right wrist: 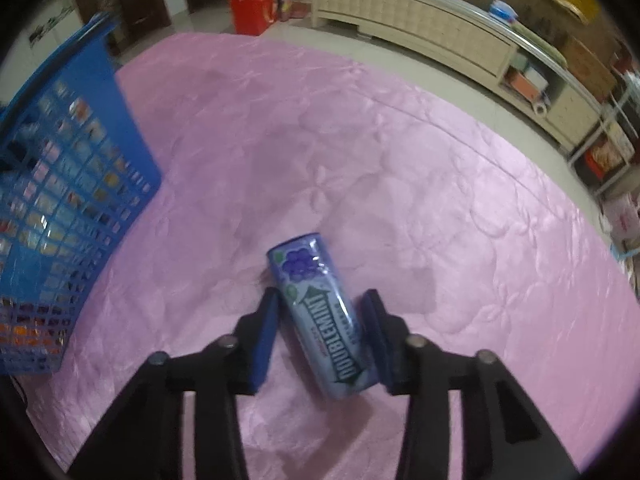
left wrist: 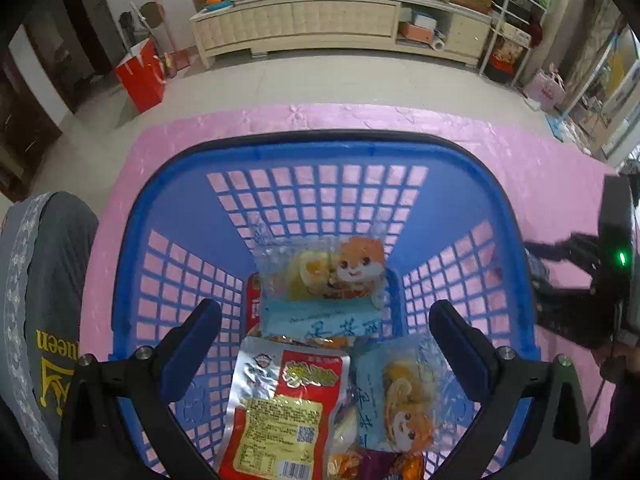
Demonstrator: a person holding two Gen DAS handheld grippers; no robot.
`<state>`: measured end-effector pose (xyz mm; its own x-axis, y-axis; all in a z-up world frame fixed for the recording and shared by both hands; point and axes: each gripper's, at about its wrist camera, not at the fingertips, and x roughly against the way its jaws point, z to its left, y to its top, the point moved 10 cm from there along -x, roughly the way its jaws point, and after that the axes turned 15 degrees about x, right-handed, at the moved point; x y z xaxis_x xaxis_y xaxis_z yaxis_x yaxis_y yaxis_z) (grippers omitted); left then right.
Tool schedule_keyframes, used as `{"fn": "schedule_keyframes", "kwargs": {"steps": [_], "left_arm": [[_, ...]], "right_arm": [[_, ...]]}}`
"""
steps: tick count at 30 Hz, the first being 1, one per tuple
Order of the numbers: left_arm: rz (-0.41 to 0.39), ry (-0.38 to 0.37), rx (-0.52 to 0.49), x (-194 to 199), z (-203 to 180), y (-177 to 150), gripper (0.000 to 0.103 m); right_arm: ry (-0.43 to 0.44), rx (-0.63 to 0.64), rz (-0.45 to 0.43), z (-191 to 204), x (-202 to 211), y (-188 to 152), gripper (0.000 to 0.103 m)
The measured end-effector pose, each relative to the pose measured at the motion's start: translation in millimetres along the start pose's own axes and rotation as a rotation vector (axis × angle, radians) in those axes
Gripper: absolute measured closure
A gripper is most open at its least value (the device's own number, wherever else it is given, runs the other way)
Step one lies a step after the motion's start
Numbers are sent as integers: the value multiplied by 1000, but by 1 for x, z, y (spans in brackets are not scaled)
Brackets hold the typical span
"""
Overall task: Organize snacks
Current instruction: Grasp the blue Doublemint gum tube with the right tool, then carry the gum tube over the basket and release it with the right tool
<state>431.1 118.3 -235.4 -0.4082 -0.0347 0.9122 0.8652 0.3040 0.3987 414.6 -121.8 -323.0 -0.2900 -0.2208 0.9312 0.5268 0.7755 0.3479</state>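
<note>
A blue plastic basket [left wrist: 192,216] sits on the pink cloth and holds several snack packets: a clear packet with an orange cartoon animal [left wrist: 324,276], a red and silver packet [left wrist: 280,408] and another cartoon packet [left wrist: 400,400]. My left gripper [left wrist: 326,320] is open and empty above the basket's near side. In the right wrist view a purple Doublemint gum tin [right wrist: 320,312] lies on the pink cloth between the fingers of my right gripper [right wrist: 320,300]. The jaws stand close on either side of the tin. The basket [right wrist: 60,184] is to its left.
A pink quilted cloth [right wrist: 400,168] covers the surface. Beyond it are a tiled floor, a long cream cabinet [left wrist: 320,24], a red paper bag [left wrist: 140,76] and a wire shelf [left wrist: 516,40]. A person's clothed leg [left wrist: 40,300] is at the left.
</note>
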Motion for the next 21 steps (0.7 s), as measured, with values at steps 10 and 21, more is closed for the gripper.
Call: {"fn": "schedule_keyframes", "kwargs": {"steps": [10, 21], "left_arm": [[-34, -18, -69, 23, -9, -8, 0], [-104, -93, -82, 76, -7, -22, 0]], "right_arm": [[-9, 70, -34, 48, 35, -4, 65], [-45, 55, -172, 75, 134, 32, 65]]}}
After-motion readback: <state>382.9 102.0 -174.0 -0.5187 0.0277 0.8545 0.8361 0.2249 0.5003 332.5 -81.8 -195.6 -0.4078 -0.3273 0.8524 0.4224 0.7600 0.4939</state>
